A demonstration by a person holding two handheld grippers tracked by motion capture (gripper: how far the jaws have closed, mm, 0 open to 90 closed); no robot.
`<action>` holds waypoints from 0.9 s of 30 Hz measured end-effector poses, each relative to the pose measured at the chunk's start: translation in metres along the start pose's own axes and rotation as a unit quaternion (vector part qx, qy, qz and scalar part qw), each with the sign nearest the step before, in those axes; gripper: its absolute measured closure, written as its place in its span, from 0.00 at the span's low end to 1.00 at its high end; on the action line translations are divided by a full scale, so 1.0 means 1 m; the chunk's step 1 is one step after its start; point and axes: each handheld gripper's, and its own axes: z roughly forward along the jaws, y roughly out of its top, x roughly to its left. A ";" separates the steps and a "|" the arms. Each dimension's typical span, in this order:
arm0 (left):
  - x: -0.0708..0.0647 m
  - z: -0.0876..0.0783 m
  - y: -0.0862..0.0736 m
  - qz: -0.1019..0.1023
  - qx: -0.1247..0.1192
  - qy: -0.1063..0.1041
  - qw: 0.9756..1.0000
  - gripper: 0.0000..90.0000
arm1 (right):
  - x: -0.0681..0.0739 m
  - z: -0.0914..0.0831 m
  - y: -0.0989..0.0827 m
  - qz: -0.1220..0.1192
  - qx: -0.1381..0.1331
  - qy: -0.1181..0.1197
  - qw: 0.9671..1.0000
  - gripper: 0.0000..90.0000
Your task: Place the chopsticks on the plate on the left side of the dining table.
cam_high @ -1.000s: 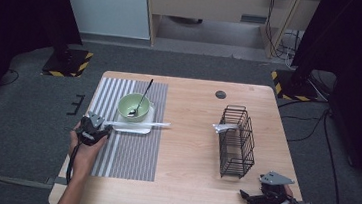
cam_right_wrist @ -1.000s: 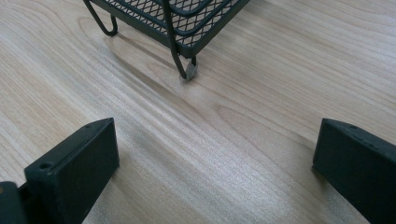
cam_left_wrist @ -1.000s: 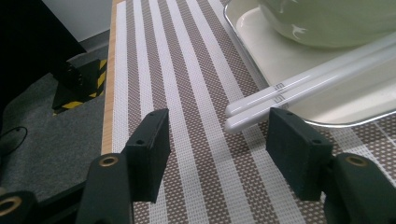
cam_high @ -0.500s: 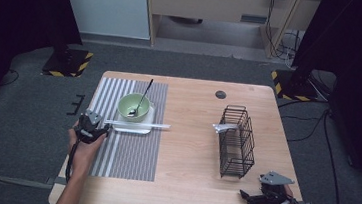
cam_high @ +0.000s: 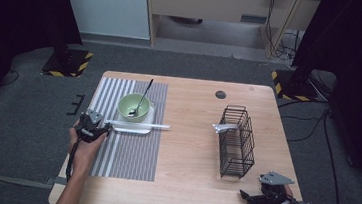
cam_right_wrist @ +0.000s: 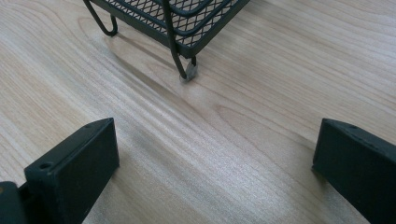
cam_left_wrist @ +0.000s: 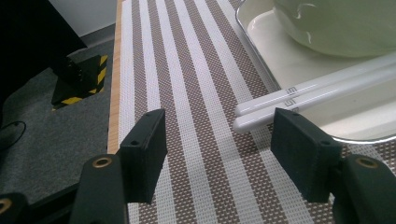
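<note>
Chopsticks (cam_high: 139,124), a white pair lying side by side, rest across the near rim of a white tray (cam_high: 150,124) that sits on a striped placemat (cam_high: 129,147) at the left half of the worktop (cam_high: 191,133). Their left ends stick out past the tray's left edge over the mat, and in the left gripper view those tips (cam_left_wrist: 243,116) lie just ahead of the left gripper (cam_left_wrist: 219,140), nearer its right-hand finger. The fingers (cam_left_wrist: 144,149) of that gripper stand spread, with bare mat between them and nothing pinched; they have just been opening a little, and the chopsticks are not between them. In the high view the left gripper (cam_high: 102,130) is held low over the mat near its left edge, close to the tray's near left corner.

A pale green bowl (cam_high: 134,107) stands on the tray behind the chopsticks, with a dark spoon (cam_high: 143,96) leaning in it, handle pointing toward the far edge of the worktop.

The right gripper (cam_high: 246,195) is near the worktop's near right corner, well apart from the tray. Its fingers (cam_right_wrist: 74,168) are spread wide over bare wood, holding nothing. Just beyond them stands a black wire basket (cam_high: 237,141), whose foot (cam_right_wrist: 189,70) shows in the right gripper view; a metal utensil (cam_high: 225,128) pokes out of the basket's left side.
</note>
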 end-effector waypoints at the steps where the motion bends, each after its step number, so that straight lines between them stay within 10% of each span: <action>1: 0.000 0.000 0.000 0.000 0.000 0.000 1.000 0.39 | 0.000 0.000 0.000 0.000 0.000 0.000 1.000 0.00; 27: -0.002 0.004 0.002 0.008 0.005 -0.002 1.000 0.39 | 0.000 0.000 0.000 0.000 0.000 0.000 1.000 0.00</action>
